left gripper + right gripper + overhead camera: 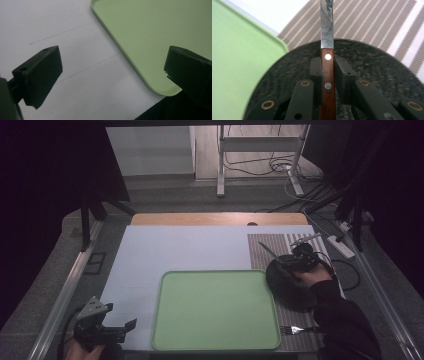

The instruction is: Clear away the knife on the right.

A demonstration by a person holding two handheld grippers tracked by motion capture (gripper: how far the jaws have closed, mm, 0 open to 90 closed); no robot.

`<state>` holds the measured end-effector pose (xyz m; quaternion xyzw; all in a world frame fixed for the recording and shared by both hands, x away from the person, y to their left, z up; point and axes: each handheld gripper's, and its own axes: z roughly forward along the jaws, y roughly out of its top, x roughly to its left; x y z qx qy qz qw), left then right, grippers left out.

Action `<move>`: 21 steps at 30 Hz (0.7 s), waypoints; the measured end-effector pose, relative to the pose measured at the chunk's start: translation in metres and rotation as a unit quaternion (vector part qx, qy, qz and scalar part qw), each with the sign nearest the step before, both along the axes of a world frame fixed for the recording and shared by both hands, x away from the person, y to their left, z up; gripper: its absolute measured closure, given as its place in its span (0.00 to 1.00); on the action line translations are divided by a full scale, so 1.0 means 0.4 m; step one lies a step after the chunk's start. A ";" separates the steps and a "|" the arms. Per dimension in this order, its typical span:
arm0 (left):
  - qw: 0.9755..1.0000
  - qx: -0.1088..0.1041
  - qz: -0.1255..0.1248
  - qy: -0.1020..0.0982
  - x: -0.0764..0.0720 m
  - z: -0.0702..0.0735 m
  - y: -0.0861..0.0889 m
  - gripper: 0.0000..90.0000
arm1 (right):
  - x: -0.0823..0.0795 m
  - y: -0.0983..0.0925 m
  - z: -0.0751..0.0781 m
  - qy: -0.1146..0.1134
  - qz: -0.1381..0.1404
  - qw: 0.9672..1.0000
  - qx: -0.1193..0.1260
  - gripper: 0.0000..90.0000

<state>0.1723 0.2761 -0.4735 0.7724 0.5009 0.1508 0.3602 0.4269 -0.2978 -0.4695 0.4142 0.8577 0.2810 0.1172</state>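
Note:
My right gripper [292,261] hovers over a dark round plate [285,285] on the striped placemat [260,247] at the right. It is shut on a knife [267,251] with a wooden handle. In the right gripper view the jaws of the right gripper [327,67] clamp the riveted handle, and the knife's steel blade [327,25] points away past the dark plate's [372,62] far rim. My left gripper [120,320] rests low at the front left, open and holding nothing. In the left gripper view the left gripper [112,67] faces the corner of the green tray [150,37].
The green tray [215,342] lies bare in the middle of the white table cover [165,250]. A fork [295,329] lies on the placemat near the front edge, beside the person's right sleeve [345,320]. Cables and a power strip [340,245] lie beyond the table's right side.

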 end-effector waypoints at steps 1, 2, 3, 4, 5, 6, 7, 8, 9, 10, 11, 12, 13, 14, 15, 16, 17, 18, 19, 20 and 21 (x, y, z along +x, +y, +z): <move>1.000 0.000 0.001 0.000 0.000 0.000 0.000 0.03 | -0.007 0.004 0.000 0.001 0.002 1.000 0.002 0.86; 1.000 0.000 0.000 0.000 0.000 0.000 0.000 0.03 | -0.015 0.010 -0.001 0.003 0.004 1.000 0.004 0.86; 1.000 0.000 0.001 0.000 0.000 0.000 0.000 0.03 | -0.023 0.016 -0.001 0.004 0.007 1.000 0.003 0.86; 1.000 0.001 0.000 0.000 0.000 0.000 0.000 0.03 | -0.030 0.021 -0.001 0.003 0.010 1.000 0.000 0.86; 1.000 0.001 0.000 0.000 0.000 0.000 0.000 0.03 | -0.038 0.026 0.000 0.003 0.013 1.000 0.001 0.86; 1.000 0.001 0.000 0.000 0.000 0.000 0.000 0.03 | -0.046 0.031 0.002 0.004 0.013 1.000 0.004 0.86; 1.000 0.001 0.000 0.000 0.000 0.000 0.000 0.03 | -0.046 0.031 0.002 0.004 0.013 1.000 0.004 0.86; 1.000 0.002 0.000 0.000 0.000 0.000 -0.001 0.03 | -0.063 0.041 0.009 0.004 0.014 1.000 0.005 0.86; 1.000 0.002 0.000 0.000 0.000 0.000 0.000 0.03 | -0.068 0.044 0.011 0.003 0.015 1.000 0.005 0.86; 1.000 0.001 0.000 0.000 0.000 0.000 0.000 0.03 | -0.077 0.049 0.013 0.003 0.018 1.000 0.007 0.86; 1.000 0.001 0.000 0.001 0.000 0.000 0.000 0.03 | -0.085 0.054 0.015 0.003 0.020 1.000 0.009 0.86; 1.000 0.000 0.000 0.000 0.000 0.000 0.000 0.03 | -0.094 0.059 0.017 0.003 0.023 1.000 0.011 0.86; 1.000 -0.001 0.000 0.001 0.000 0.000 0.000 0.03 | -0.102 0.064 0.018 0.003 0.026 1.000 0.013 0.86; 1.000 -0.001 0.000 0.001 0.000 0.000 0.000 0.03 | -0.102 0.064 0.018 0.003 0.026 1.000 0.013 0.86; 1.000 -0.002 0.000 0.001 0.000 0.000 0.001 0.03 | -0.122 0.077 0.022 0.003 0.033 0.999 0.016 0.86; 1.000 -0.002 0.000 0.001 0.000 0.000 0.001 0.03 | -0.122 0.077 0.022 0.003 0.033 0.999 0.016 0.86; 1.000 -0.002 0.001 0.001 0.000 0.000 0.001 0.03 | -0.139 0.089 0.023 0.003 0.039 0.999 0.018 0.86; 1.000 -0.002 0.001 0.001 0.001 0.000 0.001 0.03 | -0.145 0.093 0.023 0.003 0.042 0.999 0.018 0.86; 1.000 -0.002 0.001 0.001 0.001 0.000 0.001 0.03 | -0.145 0.093 0.023 0.003 0.042 0.999 0.018 0.86; 1.000 -0.002 0.001 0.001 0.001 0.000 0.001 0.03 | -0.163 0.105 0.021 0.009 0.046 0.999 0.021 0.86; 1.000 -0.002 0.001 0.001 0.001 0.000 0.001 0.03 | -0.168 0.109 0.020 0.010 0.047 0.999 0.021 0.86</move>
